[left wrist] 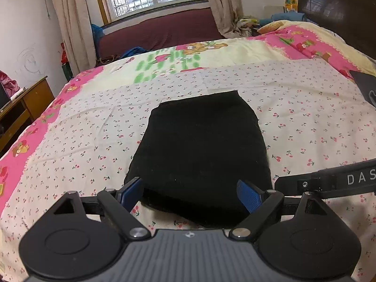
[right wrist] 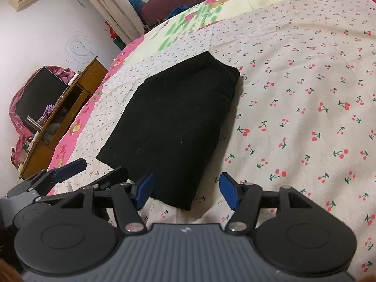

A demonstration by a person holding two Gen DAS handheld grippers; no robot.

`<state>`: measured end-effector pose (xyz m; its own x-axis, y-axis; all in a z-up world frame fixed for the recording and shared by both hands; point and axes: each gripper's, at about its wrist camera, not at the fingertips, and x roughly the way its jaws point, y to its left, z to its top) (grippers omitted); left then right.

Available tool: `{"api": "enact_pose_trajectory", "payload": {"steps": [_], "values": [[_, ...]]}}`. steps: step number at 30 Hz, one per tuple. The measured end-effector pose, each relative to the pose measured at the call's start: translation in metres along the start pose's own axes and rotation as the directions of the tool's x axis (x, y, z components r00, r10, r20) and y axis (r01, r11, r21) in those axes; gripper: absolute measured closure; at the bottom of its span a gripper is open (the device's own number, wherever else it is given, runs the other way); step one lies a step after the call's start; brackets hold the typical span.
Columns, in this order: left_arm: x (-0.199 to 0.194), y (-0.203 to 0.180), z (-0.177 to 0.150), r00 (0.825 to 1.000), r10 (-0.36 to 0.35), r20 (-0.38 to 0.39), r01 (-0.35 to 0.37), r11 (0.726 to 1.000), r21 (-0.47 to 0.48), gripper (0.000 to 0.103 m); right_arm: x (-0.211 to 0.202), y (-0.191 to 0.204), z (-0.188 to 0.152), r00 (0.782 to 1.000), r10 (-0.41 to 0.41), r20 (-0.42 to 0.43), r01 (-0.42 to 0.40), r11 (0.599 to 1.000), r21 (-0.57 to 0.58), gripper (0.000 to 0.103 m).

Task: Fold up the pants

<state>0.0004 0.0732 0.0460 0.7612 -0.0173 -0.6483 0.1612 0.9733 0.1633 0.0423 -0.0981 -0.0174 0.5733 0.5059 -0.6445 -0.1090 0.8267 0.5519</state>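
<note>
The black pants lie folded into a compact rectangle on the cherry-print bed sheet. My left gripper is open, its blue pads either side of the near edge of the pants, holding nothing. In the right wrist view the folded pants stretch away from me. My right gripper is open over the near right corner of the pants, empty. The left gripper's blue finger shows at the left of that view. Part of the right gripper shows at the right edge of the left wrist view.
The bed carries a pink and yellow cartoon quilt beyond the sheet. A wooden desk with clutter stands left of the bed. A maroon window seat, curtains and a dark headboard lie beyond.
</note>
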Motion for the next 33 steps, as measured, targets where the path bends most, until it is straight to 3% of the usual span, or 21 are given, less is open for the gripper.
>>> {"api": "enact_pose_trajectory", "payload": {"steps": [15, 22, 33], "values": [[-0.002, -0.013, -0.012, 1.0, 0.012, 0.0, -0.012, 1.0, 0.018, 0.003, -0.003, 0.001, -0.011, 1.0, -0.013, -0.005, 0.013, 1.0, -0.012, 0.039], [-0.001, -0.022, -0.014, 0.996, 0.091, 0.0, -0.091, 0.993, 0.071, 0.003, -0.001, 0.001, -0.015, 1.0, -0.015, -0.015, 0.015, 1.0, -0.012, 0.039], [0.002, -0.019, -0.018, 0.998, 0.06, -0.032, -0.058, 0.997, 0.041, 0.003, -0.003, 0.0, -0.019, 1.0, -0.019, -0.014, 0.019, 1.0, -0.001, 0.039]]}}
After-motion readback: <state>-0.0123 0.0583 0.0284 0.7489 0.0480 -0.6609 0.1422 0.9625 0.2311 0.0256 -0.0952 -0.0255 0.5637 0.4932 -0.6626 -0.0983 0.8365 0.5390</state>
